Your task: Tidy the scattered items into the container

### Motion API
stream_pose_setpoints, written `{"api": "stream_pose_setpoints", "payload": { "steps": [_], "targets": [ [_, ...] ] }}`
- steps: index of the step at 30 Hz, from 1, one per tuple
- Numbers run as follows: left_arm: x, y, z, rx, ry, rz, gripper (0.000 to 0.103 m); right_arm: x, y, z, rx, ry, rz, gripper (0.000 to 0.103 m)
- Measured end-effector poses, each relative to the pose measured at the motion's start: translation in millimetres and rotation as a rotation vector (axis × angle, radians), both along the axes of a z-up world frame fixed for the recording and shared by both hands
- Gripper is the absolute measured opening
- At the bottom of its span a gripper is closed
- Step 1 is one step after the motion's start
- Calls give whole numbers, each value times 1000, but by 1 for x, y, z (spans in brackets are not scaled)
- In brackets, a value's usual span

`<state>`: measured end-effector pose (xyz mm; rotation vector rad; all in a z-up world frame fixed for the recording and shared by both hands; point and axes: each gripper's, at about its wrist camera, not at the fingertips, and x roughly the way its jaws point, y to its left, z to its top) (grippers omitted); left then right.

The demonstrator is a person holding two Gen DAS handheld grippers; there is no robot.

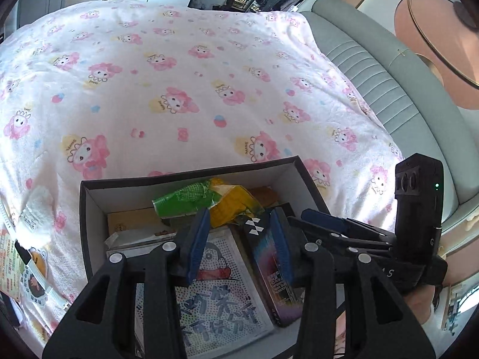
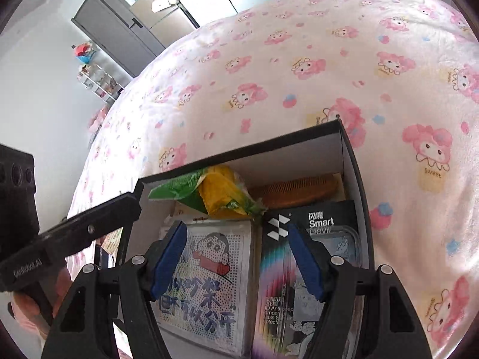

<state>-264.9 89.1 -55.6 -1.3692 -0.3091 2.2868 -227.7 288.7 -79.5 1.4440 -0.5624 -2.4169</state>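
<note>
A black cardboard box with white inner walls (image 1: 191, 176) (image 2: 239, 149) sits on the bed as the container. Inside lie a green and yellow snack bag (image 1: 209, 197) (image 2: 215, 191), a cartoon dotted card (image 1: 221, 299) (image 2: 209, 269), a black screen-protector pack (image 1: 269, 272) (image 2: 323, 218) and a brown comb (image 2: 296, 191). My left gripper (image 1: 239, 245) hangs open over the box, nothing between its blue pads. My right gripper (image 2: 236, 260) is open above the card and pack, holding nothing. One of its fingers (image 1: 323, 220) shows beside the left gripper.
The box rests on a pink cartoon bedspread (image 1: 179, 89) (image 2: 299, 59). A white fluffy item (image 1: 33, 209) and printed stickers and leaflets (image 1: 33, 266) lie at the bed's left edge. A grey padded headboard (image 1: 374, 68) stands to the right, a grey wardrobe (image 2: 119, 30) beyond.
</note>
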Motion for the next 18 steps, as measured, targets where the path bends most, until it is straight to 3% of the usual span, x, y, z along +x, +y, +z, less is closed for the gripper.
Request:
{"api": "stream_pose_setpoints", "payload": {
  "steps": [4, 7, 13, 18],
  "targets": [
    [-37, 9, -18, -1, 6, 71, 41, -8, 0, -2, 9, -37, -33, 58],
    [-53, 11, -32, 4, -35, 116, 41, 0, 5, 5, 15, -1, -55, 58],
    [-37, 2, -50, 4, -110, 120, 39, -1, 4, 4, 55, 5, -15, 52],
    [-25, -5, -67, -8, -210, 90, 39, -2, 1, -7, -7, -45, -2, 52]
  ]
}}
